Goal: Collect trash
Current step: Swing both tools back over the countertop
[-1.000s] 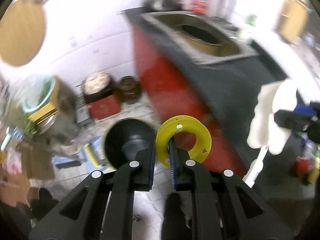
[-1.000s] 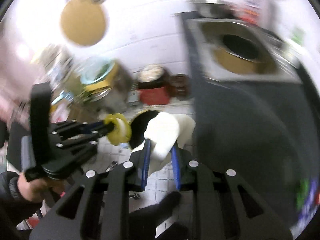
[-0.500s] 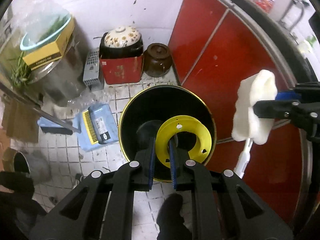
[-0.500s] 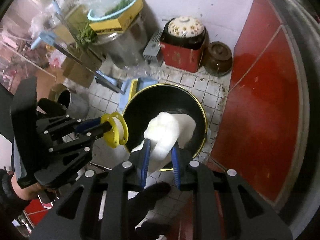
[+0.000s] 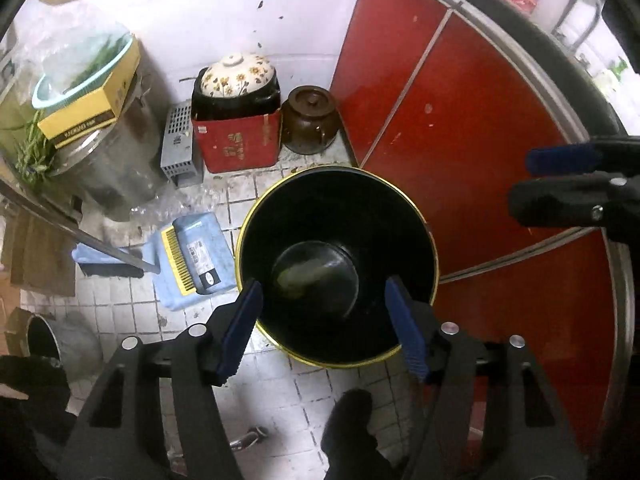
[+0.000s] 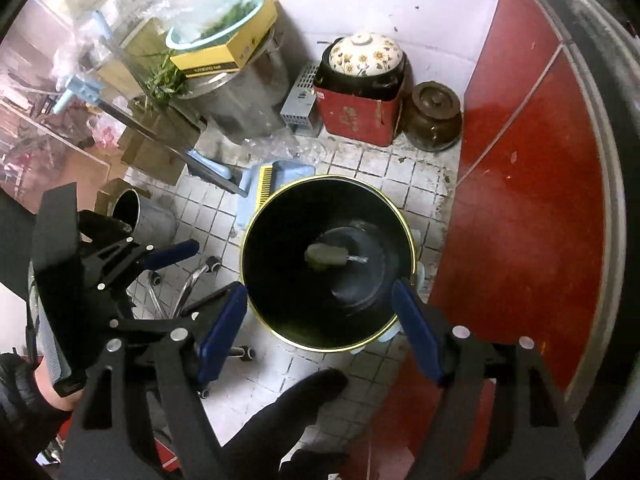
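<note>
A black bin with a gold rim (image 5: 360, 200) (image 6: 304, 208) stands on the tiled floor below both grippers. My left gripper (image 5: 322, 328) hangs over its near rim, its jaws opening, with nothing between the blue pads. My right gripper (image 6: 320, 332) is likewise above the bin, jaws opening and empty. A pale wad on a stick (image 6: 326, 258) lies on the bin's bottom; in the left wrist view a dim pale shape (image 5: 302, 276) shows there. Each gripper also appears in the other's view: the right gripper (image 5: 556, 180) and the left gripper (image 6: 188, 276).
Red cabinet doors (image 5: 460, 140) run along the right. Against the white wall stand a red box with a flowered pot (image 5: 236, 120), a brown jar (image 5: 310, 120) and a steel drum (image 5: 112, 168). A blue dustpan (image 5: 192, 264) lies left of the bin. A chair base (image 6: 192, 284) is nearby.
Both grippers came down over the bin and opened. The yellow ring has left the left jaws and the white wad the right jaws; a pale lump now lies in the bin.
</note>
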Demonstrator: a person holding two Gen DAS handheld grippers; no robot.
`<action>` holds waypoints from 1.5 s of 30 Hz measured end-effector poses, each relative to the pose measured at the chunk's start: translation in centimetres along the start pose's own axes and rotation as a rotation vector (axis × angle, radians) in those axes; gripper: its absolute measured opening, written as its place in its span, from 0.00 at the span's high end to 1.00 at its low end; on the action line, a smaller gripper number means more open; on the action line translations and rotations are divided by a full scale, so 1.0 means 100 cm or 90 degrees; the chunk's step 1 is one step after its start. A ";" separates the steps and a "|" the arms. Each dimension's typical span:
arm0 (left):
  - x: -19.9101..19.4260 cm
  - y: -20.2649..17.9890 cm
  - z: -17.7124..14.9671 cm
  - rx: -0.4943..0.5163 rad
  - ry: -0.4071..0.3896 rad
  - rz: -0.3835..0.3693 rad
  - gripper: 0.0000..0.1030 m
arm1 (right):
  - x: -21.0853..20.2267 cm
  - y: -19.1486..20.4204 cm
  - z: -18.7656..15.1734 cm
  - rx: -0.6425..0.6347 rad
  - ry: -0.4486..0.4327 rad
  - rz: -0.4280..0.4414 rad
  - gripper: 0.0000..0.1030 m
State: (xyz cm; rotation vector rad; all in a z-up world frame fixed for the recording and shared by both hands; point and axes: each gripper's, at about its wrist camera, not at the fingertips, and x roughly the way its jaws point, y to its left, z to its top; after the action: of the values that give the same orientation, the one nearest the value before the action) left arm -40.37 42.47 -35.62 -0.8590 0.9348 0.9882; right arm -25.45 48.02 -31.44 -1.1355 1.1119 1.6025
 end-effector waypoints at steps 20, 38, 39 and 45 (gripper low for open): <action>-0.223 -0.295 -0.032 0.351 -0.054 -0.133 0.10 | -0.363 -0.035 -0.318 0.367 -0.294 -0.252 0.13; -0.286 -0.529 -0.155 0.600 -0.033 -0.217 0.10 | -0.442 -0.035 -0.667 0.813 -0.362 -0.463 0.13; -0.285 -0.532 -0.156 0.601 -0.033 -0.213 0.10 | -0.441 -0.036 -0.668 0.814 -0.361 -0.464 0.13; -0.272 -0.542 -0.151 0.583 -0.022 -0.198 0.10 | -0.439 -0.056 -0.663 0.813 -0.355 -0.450 0.13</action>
State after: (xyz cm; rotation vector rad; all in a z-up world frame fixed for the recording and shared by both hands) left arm -0.25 3.97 -7.06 -0.1902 1.0433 0.2307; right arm 3.02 -20.72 -2.76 -0.1191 0.9018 0.3691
